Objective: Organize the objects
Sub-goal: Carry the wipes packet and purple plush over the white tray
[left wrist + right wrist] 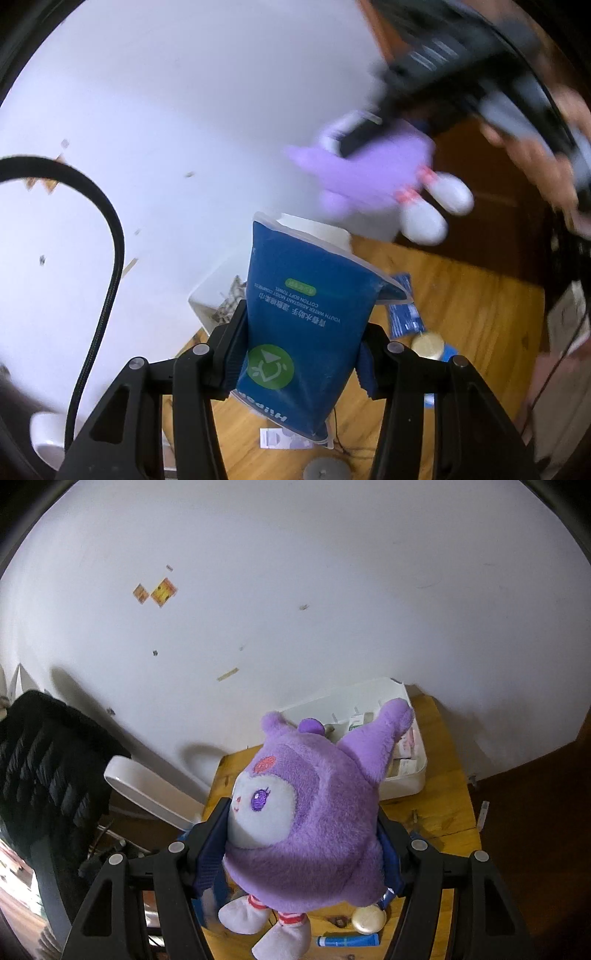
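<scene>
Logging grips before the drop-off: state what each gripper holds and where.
Left gripper: blue cotton towel pack, clamped across its lower half. Right gripper: purple plush toy, squeezed at its body's sides.

The left claw is squeezed shut on a blue pack, and the right claw is squeezed shut on a purple plush toy.

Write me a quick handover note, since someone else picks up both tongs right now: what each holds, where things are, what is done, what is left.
Left tongs: shut on the blue towel pack, held in the air.
Right tongs: shut on the purple plush toy, also off the table.
White bin at the back of the wooden table already holds small boxes.
Left on the table: blue tube, gold round tin.
Neither held item is placed yet.
</scene>
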Tool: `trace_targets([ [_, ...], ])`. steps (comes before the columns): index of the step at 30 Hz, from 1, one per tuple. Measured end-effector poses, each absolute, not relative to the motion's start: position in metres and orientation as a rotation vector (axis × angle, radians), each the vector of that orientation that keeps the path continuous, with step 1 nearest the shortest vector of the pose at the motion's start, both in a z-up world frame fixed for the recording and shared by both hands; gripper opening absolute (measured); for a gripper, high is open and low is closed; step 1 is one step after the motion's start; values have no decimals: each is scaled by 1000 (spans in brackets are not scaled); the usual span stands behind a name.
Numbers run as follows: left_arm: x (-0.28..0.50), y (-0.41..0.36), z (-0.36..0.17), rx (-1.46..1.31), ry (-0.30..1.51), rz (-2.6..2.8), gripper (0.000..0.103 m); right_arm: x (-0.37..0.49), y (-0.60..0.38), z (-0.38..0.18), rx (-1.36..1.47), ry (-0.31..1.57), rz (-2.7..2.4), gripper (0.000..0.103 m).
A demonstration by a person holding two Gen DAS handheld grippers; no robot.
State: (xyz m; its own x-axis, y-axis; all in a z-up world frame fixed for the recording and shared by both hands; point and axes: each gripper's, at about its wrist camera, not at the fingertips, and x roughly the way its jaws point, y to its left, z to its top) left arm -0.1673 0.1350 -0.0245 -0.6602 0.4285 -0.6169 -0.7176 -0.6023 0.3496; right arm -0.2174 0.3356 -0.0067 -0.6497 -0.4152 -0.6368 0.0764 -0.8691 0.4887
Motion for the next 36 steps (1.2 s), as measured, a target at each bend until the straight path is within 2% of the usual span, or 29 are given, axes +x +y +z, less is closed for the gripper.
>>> trace_targets([
  [7, -221, 127, 7, -715, 558, 2376, 53, -230, 343, -12, 1160, -653, -2553, 70],
  [17, -321, 148, 17, -920, 396, 2521, 53, -272, 334, -26, 1211, -617, -2574, 70],
  [24, -408, 174, -13, -1116, 208, 2518, 53, -331, 324, -63, 1272, -620, -2580, 70],
  [36, -500, 211, -78, -1286, 216, 2459, 53, -418, 296, -165, 1424, -693, -2481, 70],
])
